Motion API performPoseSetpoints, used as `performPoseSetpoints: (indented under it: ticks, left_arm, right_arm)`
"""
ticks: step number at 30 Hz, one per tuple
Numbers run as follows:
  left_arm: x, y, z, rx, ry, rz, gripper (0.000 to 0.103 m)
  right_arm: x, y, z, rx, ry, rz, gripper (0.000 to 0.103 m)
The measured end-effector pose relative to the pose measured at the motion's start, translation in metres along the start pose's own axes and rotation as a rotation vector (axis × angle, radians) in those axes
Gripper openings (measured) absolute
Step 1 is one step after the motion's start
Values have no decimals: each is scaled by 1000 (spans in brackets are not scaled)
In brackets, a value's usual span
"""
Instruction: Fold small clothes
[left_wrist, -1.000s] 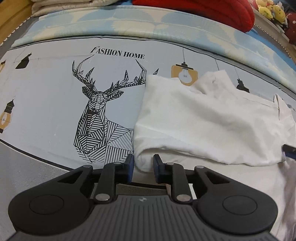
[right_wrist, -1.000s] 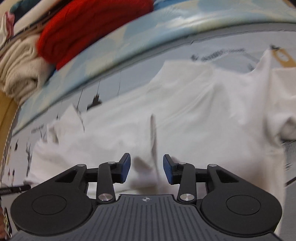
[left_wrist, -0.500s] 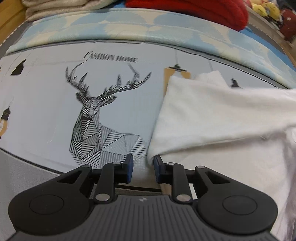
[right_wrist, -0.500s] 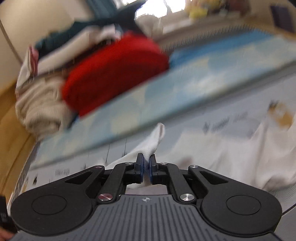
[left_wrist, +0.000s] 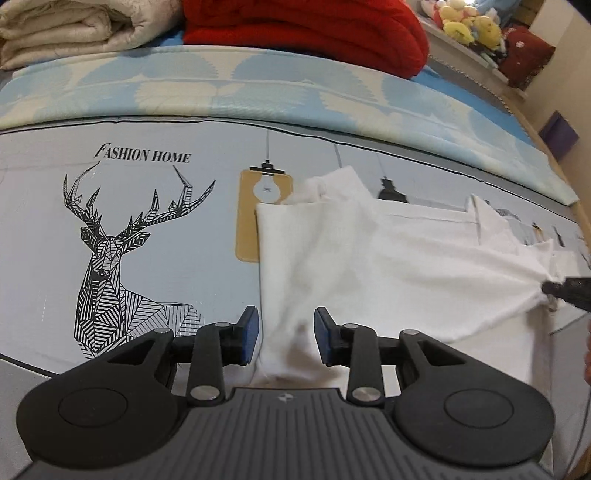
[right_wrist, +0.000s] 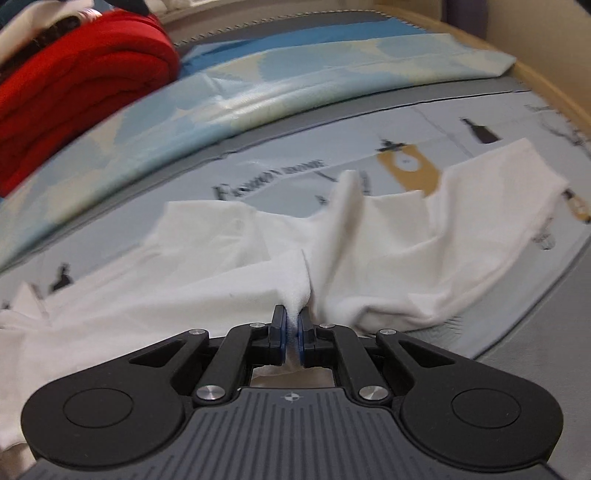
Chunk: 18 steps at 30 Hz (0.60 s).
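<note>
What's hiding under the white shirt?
The white shirt lies on the printed sheet. It covers part of a yellow lightbulb picture. Anything else beneath is hidden.

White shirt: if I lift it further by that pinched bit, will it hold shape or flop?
Likely flops: the shirt drapes in soft folds from the shut right gripper. Probably light, since one small pinch tents it. The end between the left gripper pads lies loose and may trail.
</note>
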<state>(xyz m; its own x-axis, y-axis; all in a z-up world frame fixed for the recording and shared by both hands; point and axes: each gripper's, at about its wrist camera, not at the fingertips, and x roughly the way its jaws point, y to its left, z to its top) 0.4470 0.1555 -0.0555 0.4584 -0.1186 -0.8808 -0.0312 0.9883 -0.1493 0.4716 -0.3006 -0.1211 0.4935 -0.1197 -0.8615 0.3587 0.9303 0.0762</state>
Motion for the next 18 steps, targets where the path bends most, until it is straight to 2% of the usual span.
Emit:
performPoseSetpoints:
  ticks: [3, 6, 9, 11, 13, 18]
  left_arm:
    - [8, 1, 5, -30, -26, 38, 36]
    - [18, 8, 13, -87, -61, 54, 36]
    - [31, 13, 20, -140, -91, 62, 36]
    - [41, 16, 25, -176, -99, 52, 40]
    - [50, 19, 28, -213, -103, 44, 49]
    - [69, 17, 29, -211, -89, 19, 49]
  right_arm:
    - [3, 1, -2, -20, 33, -13, 8]
    - [-4, -2, 1, -2, 16, -50, 10]
    - [-18, -10, 8, 69, -59, -23, 14]
    - [-25, -15, 13, 87, -107, -12, 14]
    - [-30, -19, 16, 96, -126, 8, 14]
    - [-34, -31, 23, 116, -144, 53, 14]
